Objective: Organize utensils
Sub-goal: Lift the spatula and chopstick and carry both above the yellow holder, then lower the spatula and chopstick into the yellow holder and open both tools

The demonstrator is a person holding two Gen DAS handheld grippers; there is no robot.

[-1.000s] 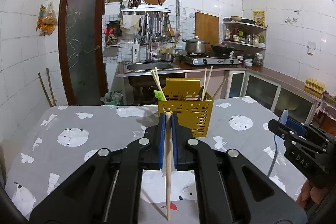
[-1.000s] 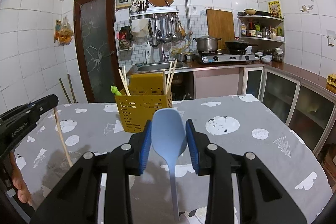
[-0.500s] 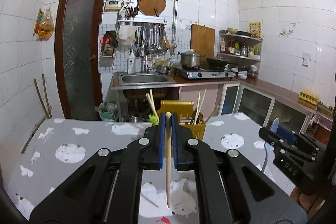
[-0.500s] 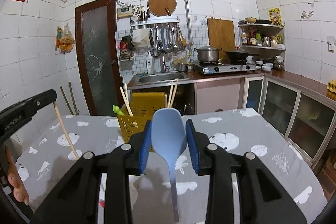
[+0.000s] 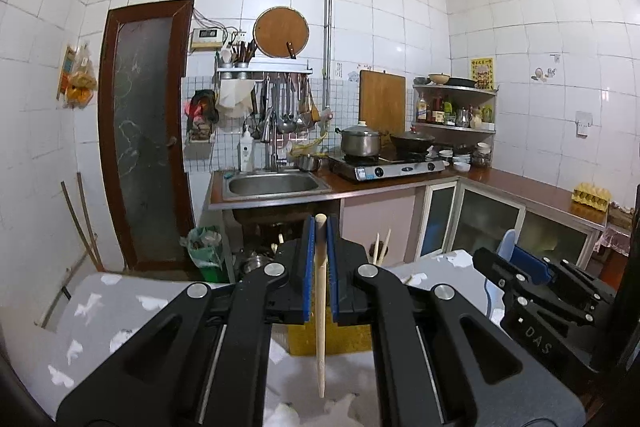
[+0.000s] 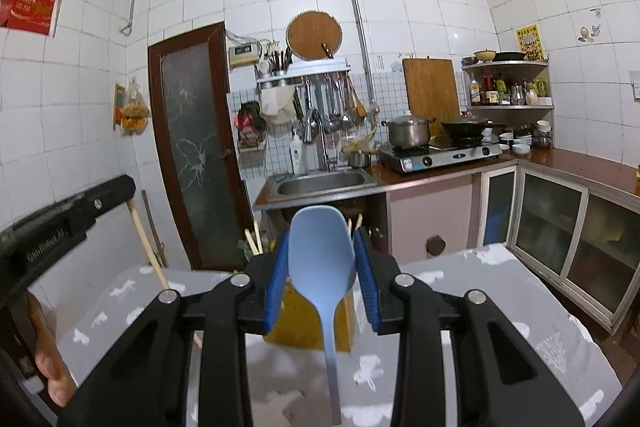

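White tiled walls (image 5: 400, 27) enclose a small kitchen. At far left stands a dark-framed door (image 5: 146, 131) with frosted glass. A steel sink (image 5: 276, 185) sits in a brown counter (image 5: 532, 187) with glass-fronted cabinets (image 6: 560, 227) below; a corner shelf (image 5: 454, 107) holds bottles, and a round board (image 5: 281, 33) hangs above

Both grippers: matte black plastic linkage arms w/ teardrop cut-outs, round silver pivot screws at the joints, blue ribbed pads on the inner finger faces. Left gripper (image 5: 320, 271): four silver screws across its near linkage. Right gripper (image 6: 322, 277): same build, four screws too. Seen side-on, the right one carries white "DAS" lettering plus small silver screws; the left one's side shows white "GenRobot.AI" text & one screw. Bare hand (image 6: 50, 359) at near left edge, no sleeve visible.
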